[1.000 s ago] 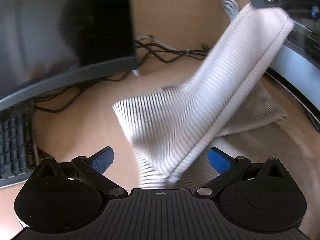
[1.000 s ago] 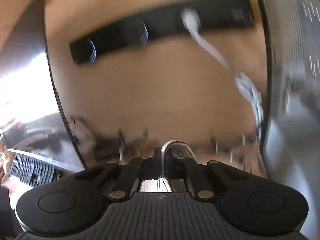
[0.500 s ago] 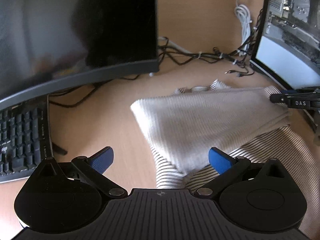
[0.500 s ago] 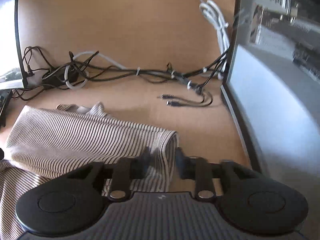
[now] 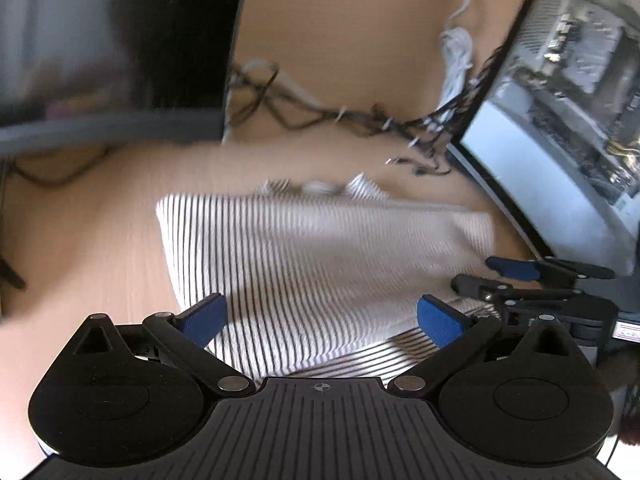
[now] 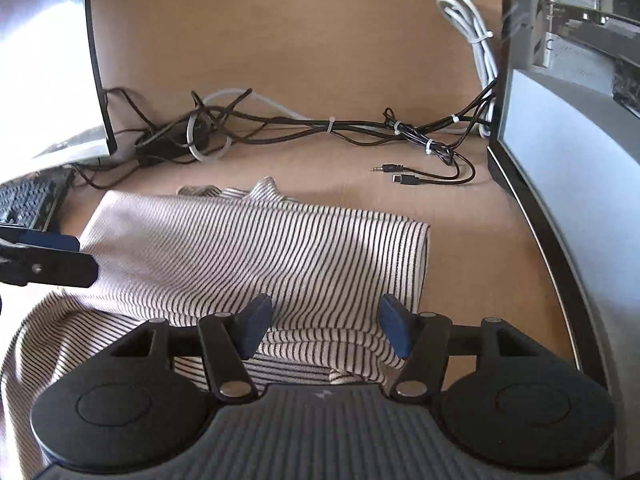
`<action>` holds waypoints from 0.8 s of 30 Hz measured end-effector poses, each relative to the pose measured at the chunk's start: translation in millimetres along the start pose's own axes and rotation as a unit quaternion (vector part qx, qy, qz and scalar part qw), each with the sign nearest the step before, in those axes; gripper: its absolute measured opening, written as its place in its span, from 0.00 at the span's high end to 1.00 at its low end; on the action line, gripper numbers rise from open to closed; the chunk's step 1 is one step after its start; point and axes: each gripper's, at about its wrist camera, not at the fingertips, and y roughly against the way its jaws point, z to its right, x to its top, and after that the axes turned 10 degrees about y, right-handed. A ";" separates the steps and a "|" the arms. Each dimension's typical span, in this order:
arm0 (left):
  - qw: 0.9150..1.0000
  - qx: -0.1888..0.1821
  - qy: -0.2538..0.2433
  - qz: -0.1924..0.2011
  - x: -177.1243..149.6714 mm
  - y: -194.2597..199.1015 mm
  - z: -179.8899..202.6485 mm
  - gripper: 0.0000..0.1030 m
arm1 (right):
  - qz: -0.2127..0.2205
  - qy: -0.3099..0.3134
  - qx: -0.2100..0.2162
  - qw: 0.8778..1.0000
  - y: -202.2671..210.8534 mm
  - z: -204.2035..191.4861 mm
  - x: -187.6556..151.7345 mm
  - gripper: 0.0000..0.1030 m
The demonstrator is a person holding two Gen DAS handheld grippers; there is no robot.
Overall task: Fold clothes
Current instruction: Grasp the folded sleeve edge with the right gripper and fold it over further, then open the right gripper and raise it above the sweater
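Observation:
A white garment with thin black stripes (image 5: 320,256) lies on the wooden desk, its far part folded over the near part; it also shows in the right wrist view (image 6: 256,248). My left gripper (image 5: 320,318) is open and empty just above the near edge of the fold. My right gripper (image 6: 322,326) is open and empty over the fold's right end; it shows at the right of the left wrist view (image 5: 492,276). The left gripper's fingers (image 6: 44,256) show at the left edge of the right wrist view.
A dark monitor (image 5: 100,48) stands at the back left and another monitor (image 6: 572,152) at the right. Tangled cables (image 6: 280,124) and loose plugs (image 6: 404,174) lie behind the garment. A keyboard (image 6: 28,200) sits at the left.
My right gripper carried the lifted cloth down over the garment, laid it flat, then opened and let go. My left gripper stayed open and shifted its view to the right.

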 end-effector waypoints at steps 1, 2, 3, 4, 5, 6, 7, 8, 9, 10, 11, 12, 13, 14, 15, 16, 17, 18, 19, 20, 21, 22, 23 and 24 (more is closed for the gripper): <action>1.000 0.001 0.006 -0.003 0.6 -4.3 -2.4 0.00 | -0.001 -0.001 0.000 1.000 -3.5 -0.2 1.5 0.41; 1.000 0.002 0.011 -0.006 1.1 -8.6 -4.8 0.00 | -0.002 0.003 0.002 1.000 -7.7 -0.3 4.1 0.41; 1.000 0.003 0.015 -0.006 1.9 -11.5 -6.5 0.00 | -0.003 0.007 0.003 1.000 -12.0 -0.3 7.0 0.41; 1.000 0.003 0.016 -0.003 2.9 -12.5 -7.1 0.00 | -0.003 0.013 0.003 1.000 -17.2 -1.7 10.4 0.41; 1.000 0.005 0.015 0.000 4.2 -13.6 -7.4 0.00 | -0.001 0.020 0.003 1.000 -22.0 -3.1 13.2 0.41; 1.000 0.009 0.014 0.002 6.1 -15.0 -7.7 0.00 | 0.000 0.027 0.002 1.000 -26.6 -4.6 15.9 0.41; 1.000 0.014 0.015 0.005 8.6 -16.9 -8.6 0.00 | 0.002 0.031 0.003 1.000 -31.7 -4.6 20.3 0.41; 1.000 0.017 0.016 0.008 11.5 -18.8 -9.8 0.00 | 0.002 0.033 0.006 0.999 -36.4 -3.5 24.8 0.41; 1.000 0.018 0.020 0.009 15.3 -20.9 -11.3 0.00 | 0.003 0.035 0.010 0.999 -41.1 -2.2 29.3 0.41; 0.999 0.019 0.024 0.009 18.6 -22.1 -12.5 0.00 | 0.003 0.039 0.012 0.999 -45.4 -1.1 33.8 0.41; 0.999 0.020 0.027 0.009 21.1 -22.6 -13.3 0.00 | 0.001 0.043 0.013 0.999 -48.9 -0.3 38.3 0.41; 0.999 0.020 0.030 0.008 22.9 -21.9 -13.8 0.00 | 0.000 0.045 0.015 0.999 -50.1 0.0 40.8 0.41; 0.999 0.018 0.032 0.007 23.6 -19.9 -14.4 0.00 | -0.001 0.048 0.016 0.999 -49.6 0.2 41.6 0.41; 0.999 0.017 0.031 0.007 22.9 -17.6 -15.1 0.00 | -0.002 0.051 0.017 0.999 -48.8 0.3 42.2 0.41; 0.999 0.016 0.030 0.007 20.7 -14.1 -15.9 0.00 | -0.002 0.054 0.017 0.998 -45.9 0.5 41.1 0.41; 0.999 0.016 0.030 0.009 17.6 -9.1 -17.6 0.00 | -0.002 0.058 0.018 0.998 -42.5 0.8 39.8 0.41; 0.999 0.015 0.032 0.011 14.3 -3.6 -19.5 0.00 | -0.003 0.060 0.017 0.998 -38.9 0.8 38.0 0.41; 0.999 0.014 0.034 0.014 10.7 3.1 -22.0 0.00 | -0.004 0.061 0.015 0.998 -35.4 0.4 36.5 0.41; 0.999 0.013 0.038 0.016 6.4 11.4 -25.2 0.00 | -0.006 0.061 0.013 0.998 -30.8 0.0 34.8 0.40; 0.999 0.013 0.041 0.019 1.7 20.3 -28.4 0.00 | -0.008 0.061 0.009 0.998 -25.2 0.1 33.2 0.39; 0.999 0.013 0.041 0.024 -3.5 30.1 -31.7 0.00 | -0.009 0.061 0.004 0.998 -19.5 0.3 31.6 0.33; 0.999 0.013 0.042 0.030 -8.8 39.9 -35.0 0.00 | -0.014 0.062 -0.002 0.998 -13.5 -0.6 29.4 0.30; 0.999 0.014 0.040 0.034 -13.3 49.9 -38.6 0.00 | -0.017 0.066 -0.008 0.998 -6.8 -2.1 26.5 0.30; 0.998 0.015 0.036 0.039 -17.5 60.6 -42.7 0.00 | -0.017 0.071 -0.014 0.997 1.4 -5.2 22.4 0.30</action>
